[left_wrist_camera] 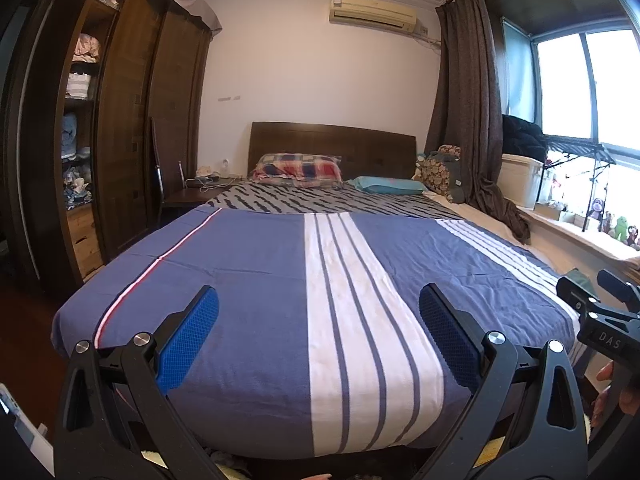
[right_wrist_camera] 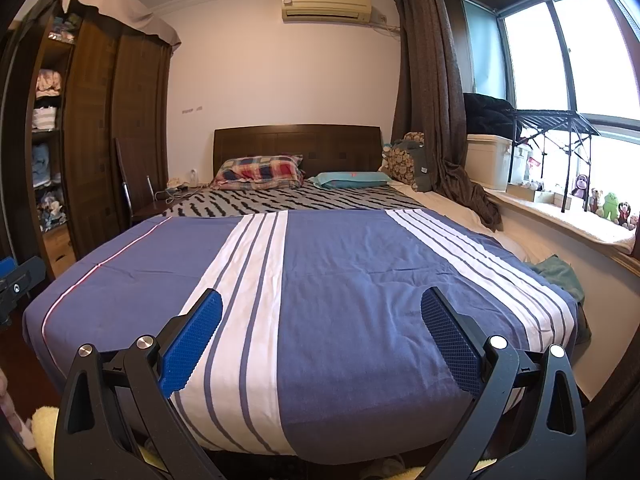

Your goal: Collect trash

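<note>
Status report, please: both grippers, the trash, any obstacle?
Left hand-held gripper open, empty. Right hand-held gripper open, empty. Both face the bed from its foot. No trash in view; nothing in the way.

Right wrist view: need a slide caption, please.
Right gripper open and empty above the striped bed, facing the pillows; no trash in sight.

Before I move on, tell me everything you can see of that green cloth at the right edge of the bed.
The green cloth is a dark green, soft-looking fabric, crumpled rather than folded. It lies at the right edge of the bed, partly on the blue striped cover and against the cream bedding beside the window ledge. Part of it seems to hang down past the cover's corner. Nothing grips it. In the left wrist view only a small piece shows, behind the right gripper.
</note>
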The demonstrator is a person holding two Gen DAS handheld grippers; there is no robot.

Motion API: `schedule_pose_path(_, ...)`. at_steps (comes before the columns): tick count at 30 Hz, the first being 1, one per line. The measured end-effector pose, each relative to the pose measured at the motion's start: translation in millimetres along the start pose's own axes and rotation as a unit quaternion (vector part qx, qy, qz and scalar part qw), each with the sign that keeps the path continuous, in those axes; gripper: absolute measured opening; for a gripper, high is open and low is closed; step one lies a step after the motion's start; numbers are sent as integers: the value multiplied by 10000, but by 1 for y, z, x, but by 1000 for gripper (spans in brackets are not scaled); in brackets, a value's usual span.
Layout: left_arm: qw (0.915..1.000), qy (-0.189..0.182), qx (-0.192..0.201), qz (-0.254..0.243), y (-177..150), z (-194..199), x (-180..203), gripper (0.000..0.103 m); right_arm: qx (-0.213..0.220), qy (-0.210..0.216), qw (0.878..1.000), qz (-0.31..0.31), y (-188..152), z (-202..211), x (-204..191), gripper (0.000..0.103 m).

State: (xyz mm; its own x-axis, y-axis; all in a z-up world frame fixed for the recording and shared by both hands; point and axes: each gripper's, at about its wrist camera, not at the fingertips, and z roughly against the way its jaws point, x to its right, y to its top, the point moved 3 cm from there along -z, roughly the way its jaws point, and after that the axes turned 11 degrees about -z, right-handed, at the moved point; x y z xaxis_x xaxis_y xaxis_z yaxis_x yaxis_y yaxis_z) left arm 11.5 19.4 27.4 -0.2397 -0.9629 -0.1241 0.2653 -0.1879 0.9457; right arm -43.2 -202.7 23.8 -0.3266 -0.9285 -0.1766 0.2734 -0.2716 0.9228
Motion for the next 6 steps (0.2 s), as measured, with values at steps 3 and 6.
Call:
schedule_pose_path(3, 10000, -18, 4, -22, 3, -1, -2, 95, 3, -12, 10000, -27, 0, -2, 0, 100)
schedule_pose_path(6, 10000, 4, -20, -5, 4, -6, -5, 95, 8, -46, 10000, -55, 2, -6, 1, 100)
